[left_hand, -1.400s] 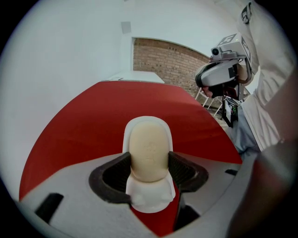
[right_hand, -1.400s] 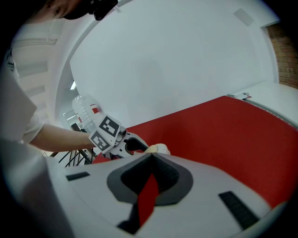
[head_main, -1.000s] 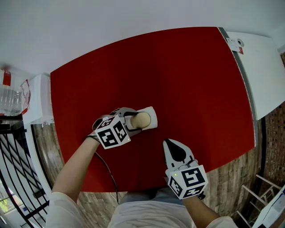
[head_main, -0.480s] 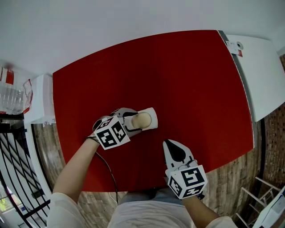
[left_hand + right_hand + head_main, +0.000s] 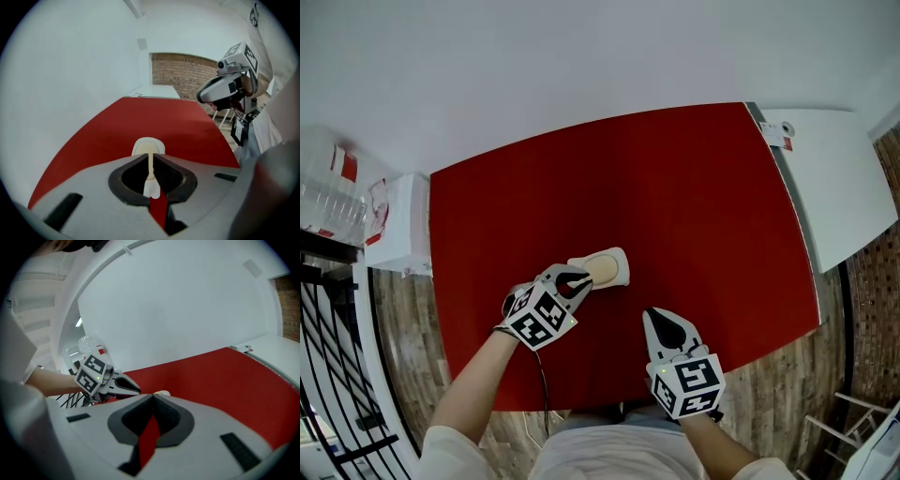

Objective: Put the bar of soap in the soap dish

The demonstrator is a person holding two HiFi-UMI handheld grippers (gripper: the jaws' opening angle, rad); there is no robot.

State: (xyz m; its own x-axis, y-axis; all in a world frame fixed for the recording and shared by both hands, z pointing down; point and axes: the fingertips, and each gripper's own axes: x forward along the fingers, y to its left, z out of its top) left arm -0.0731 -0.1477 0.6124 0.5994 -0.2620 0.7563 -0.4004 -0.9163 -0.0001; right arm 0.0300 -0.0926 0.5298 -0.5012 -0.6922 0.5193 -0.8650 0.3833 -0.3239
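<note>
A white soap dish (image 5: pixel 619 275) lies on the red table (image 5: pixel 694 197) with a beige bar of soap (image 5: pixel 602 268) in it. My left gripper (image 5: pixel 579 278) hangs just short of the dish's near-left end and above it. Its jaws are closing to a thin slit with nothing between them. The left gripper view looks through that slit at the soap (image 5: pixel 147 148) in the dish (image 5: pixel 148 141), beyond the gripper (image 5: pixel 151 160). My right gripper (image 5: pixel 653 314) is shut and empty, near the table's front edge. In its own view the right gripper (image 5: pixel 152 396) faces the left gripper (image 5: pixel 136 389).
A white counter (image 5: pixel 834 187) adjoins the table on the right. At the left stand a white unit (image 5: pixel 398 234), clear plastic containers (image 5: pixel 328 202) and a black metal railing (image 5: pixel 328 375). A black cable (image 5: pixel 540 380) hangs off the table's front edge. Wood floor shows below.
My left gripper, open around the soap in the dish before, has drawn back from it and lifted, and its jaws have narrowed. The soap stays in the dish. The right gripper rose slightly.
</note>
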